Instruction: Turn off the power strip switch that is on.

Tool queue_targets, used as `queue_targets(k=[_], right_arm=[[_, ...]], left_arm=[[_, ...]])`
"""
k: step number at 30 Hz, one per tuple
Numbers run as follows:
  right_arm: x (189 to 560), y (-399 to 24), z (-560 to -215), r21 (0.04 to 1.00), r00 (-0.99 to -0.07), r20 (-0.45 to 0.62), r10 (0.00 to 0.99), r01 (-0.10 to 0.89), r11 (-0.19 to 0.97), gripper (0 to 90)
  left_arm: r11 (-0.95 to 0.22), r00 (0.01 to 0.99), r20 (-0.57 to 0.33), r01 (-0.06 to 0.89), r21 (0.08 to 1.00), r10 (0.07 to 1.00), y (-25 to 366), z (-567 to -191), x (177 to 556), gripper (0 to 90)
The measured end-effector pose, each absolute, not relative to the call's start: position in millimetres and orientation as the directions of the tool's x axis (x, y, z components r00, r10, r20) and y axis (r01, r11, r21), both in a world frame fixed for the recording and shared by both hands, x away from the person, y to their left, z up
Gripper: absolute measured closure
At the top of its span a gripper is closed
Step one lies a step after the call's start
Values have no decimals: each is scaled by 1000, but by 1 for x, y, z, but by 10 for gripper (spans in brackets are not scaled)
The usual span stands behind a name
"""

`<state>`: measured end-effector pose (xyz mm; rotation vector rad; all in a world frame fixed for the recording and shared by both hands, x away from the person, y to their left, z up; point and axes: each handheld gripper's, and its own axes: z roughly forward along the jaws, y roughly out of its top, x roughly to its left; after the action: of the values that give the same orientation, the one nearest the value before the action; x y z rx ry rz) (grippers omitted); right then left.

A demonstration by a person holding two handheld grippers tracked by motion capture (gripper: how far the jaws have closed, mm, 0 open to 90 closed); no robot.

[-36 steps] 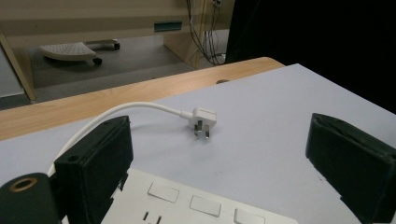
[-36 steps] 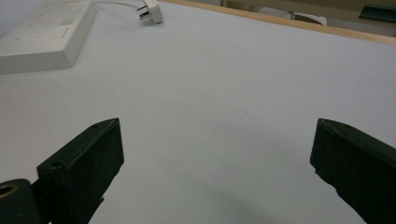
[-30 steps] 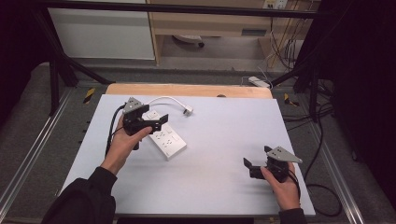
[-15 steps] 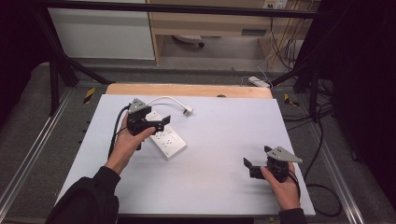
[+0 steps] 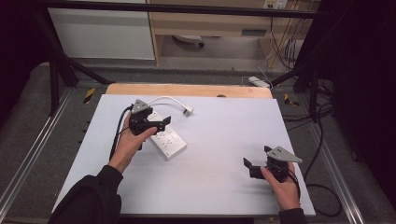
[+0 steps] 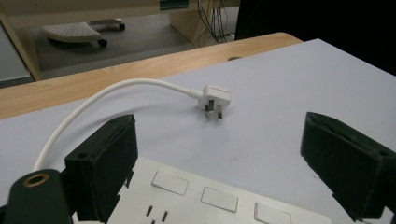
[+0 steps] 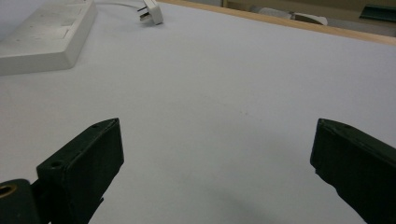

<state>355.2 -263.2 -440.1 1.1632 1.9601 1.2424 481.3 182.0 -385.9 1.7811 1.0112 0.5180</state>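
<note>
Left claw [image 5: 156, 124] advanced — plug [image 6: 213, 99] ahead.

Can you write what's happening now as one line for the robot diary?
left gripper: open, over power strip | right gripper: open, holds nothing | plug: lying loose on table

The table [image 5: 224, 154] carries a pale grey-white top, with a strip of bare wood [image 5: 187, 90] exposed along its far edge. Metal rails [image 5: 28, 154] run along the floor on both sides of it. Beyond the far edge stands a light wooden cabinet [image 5: 205, 23], beside a white panel [image 5: 100, 32]. A white wheeled base [image 5: 187, 41] sits on the floor under the cabinet. A white adapter [image 5: 258, 82] lies on the floor near the right rear corner, among black cables [image 5: 322, 121].
</note>
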Motion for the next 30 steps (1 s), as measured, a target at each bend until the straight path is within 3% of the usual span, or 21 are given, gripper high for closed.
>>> queue_targets(k=[16,30], right_arm=[[356,-264,-441,900,-482,10,876,386,202,30],[355,-264,-441,900,-480,12,877,388,200,30]], left_arm=[[-193,538,-92,449,872,838,180,-403,487,119],[-195,517,-99,484,853,851,182,-416,490,257]])
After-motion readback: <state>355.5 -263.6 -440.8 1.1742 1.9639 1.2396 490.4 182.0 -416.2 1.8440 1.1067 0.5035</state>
